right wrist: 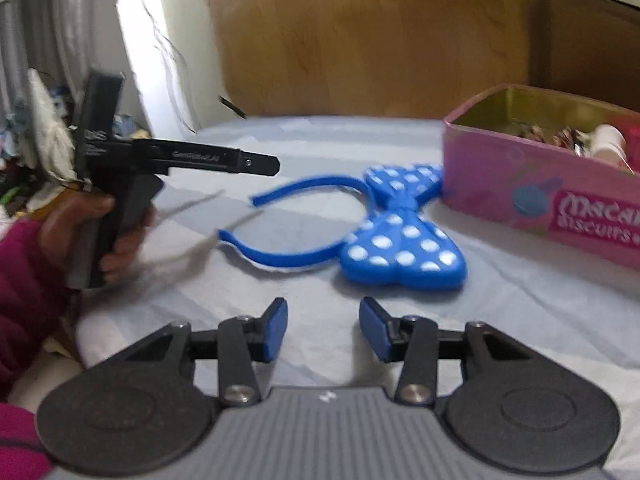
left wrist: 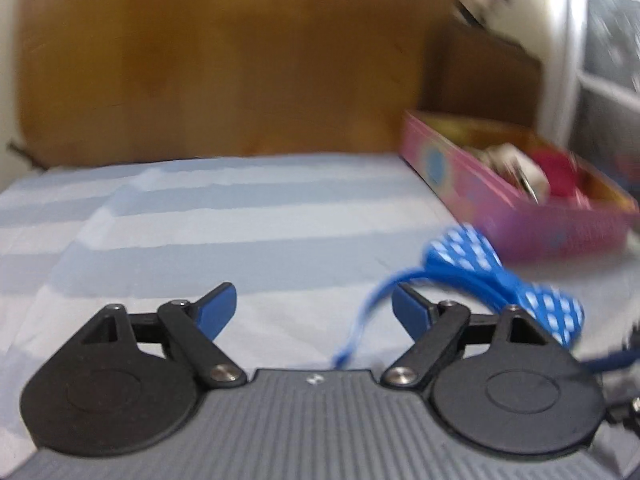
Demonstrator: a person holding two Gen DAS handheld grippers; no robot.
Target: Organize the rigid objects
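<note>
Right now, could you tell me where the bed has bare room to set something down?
Bare sheet lies left of the headband, up to the headboard. It is crowded on the right, where the bow nearly meets the pink tin.

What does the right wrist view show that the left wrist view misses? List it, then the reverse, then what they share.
Right wrist only: the left tool seen from outside, gripped by the left hand in a magenta sleeve; the lettering on the pink biscuit tin; the whole blue polka-dot bow headband lying on the sheet.

Left wrist only: its own open fingers.

Both: headband, tin, striped sheet, wooden headboard.
</note>
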